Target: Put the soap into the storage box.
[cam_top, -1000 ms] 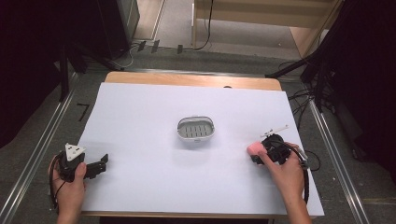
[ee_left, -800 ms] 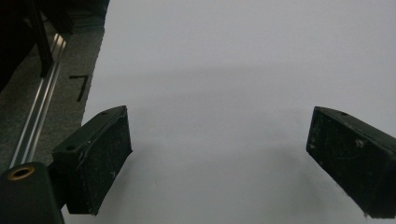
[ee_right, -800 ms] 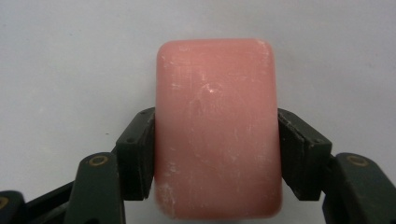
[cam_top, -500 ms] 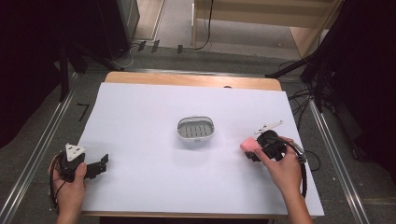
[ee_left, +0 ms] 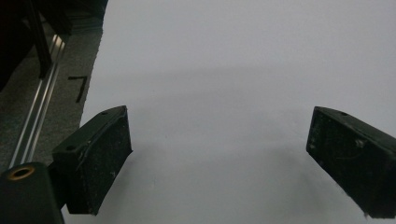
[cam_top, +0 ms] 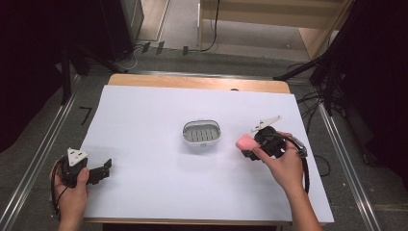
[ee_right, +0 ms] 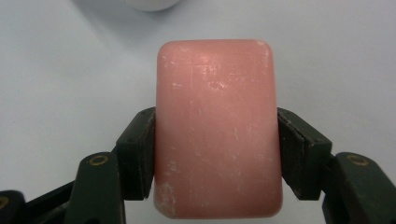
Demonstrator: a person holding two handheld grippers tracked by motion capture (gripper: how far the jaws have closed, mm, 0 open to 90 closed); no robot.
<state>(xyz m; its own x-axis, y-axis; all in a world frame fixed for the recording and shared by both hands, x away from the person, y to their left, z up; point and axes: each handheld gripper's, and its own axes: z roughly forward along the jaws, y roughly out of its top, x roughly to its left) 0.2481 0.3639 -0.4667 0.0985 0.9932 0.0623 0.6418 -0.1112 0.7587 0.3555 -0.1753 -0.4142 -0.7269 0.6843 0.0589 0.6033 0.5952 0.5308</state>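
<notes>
Soap [ee_right: 217, 128] lengthwise along right tongs [ee_right: 215, 154], clamped

The pink soap bar [ee_right: 218, 128] hides the right tool's [ee_right: 217, 154] pad faces; the soap dish [ee_right: 147, 3] is cut off at the top edge.

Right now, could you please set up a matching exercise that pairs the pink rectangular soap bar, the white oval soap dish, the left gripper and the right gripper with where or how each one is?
Column one:
1. pink rectangular soap bar
2. white oval soap dish
3. left gripper
4. right gripper

Column two:
A. jaws wide apart over the bare white table cover
B. clamped between two black jaws
C. standing near the middle of the table, with nothing in it
D. shut on something, to the right of the dish

Pairs: 1-B, 2-C, 3-A, 4-D
</notes>
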